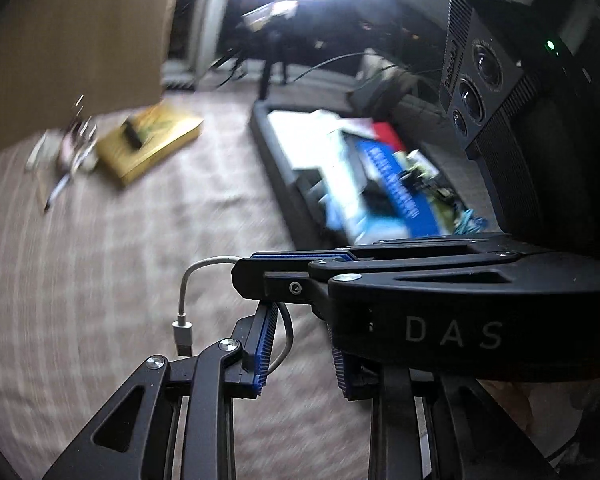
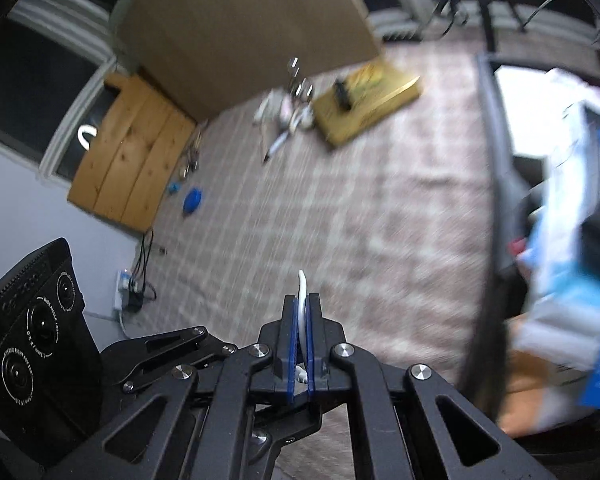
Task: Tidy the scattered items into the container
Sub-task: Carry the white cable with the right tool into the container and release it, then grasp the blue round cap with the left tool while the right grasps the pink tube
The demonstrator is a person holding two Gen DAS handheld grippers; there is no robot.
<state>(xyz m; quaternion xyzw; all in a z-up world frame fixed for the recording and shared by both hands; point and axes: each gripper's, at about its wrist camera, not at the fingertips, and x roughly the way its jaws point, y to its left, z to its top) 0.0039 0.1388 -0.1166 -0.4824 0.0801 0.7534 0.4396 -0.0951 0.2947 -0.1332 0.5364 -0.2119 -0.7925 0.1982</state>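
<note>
While the right gripper (image 2: pixel 302 312) clamps its blue pads tight on a short white USB cable (image 1: pixel 184 292), the cable's plug end (image 1: pixel 181 332) dangles free above a checked, pinkish-beige cloth (image 1: pixel 120 260). Seen from the left wrist camera, the right gripper crosses in front of the left gripper (image 1: pixel 300 354), whose jaws stand partly apart; a loop of the white cable hangs between them, but whether the left pads actually press on it cannot be told. To the right sits the dark container (image 1: pixel 276 152), already crowded with a blue-and-white box (image 1: pixel 396 188) and other packages, blurred by motion. Well apart from it, toward the far side of the cloth, lies a yellow book (image 2: pixel 366 100) with a small black object (image 2: pixel 343 94) on top, and just beside it a cluster of small pale items and a pen (image 2: pixel 276 144). A blue object (image 2: pixel 192 201) rests near a wooden board (image 2: pixel 132 164) at the cloth's edge.
</note>
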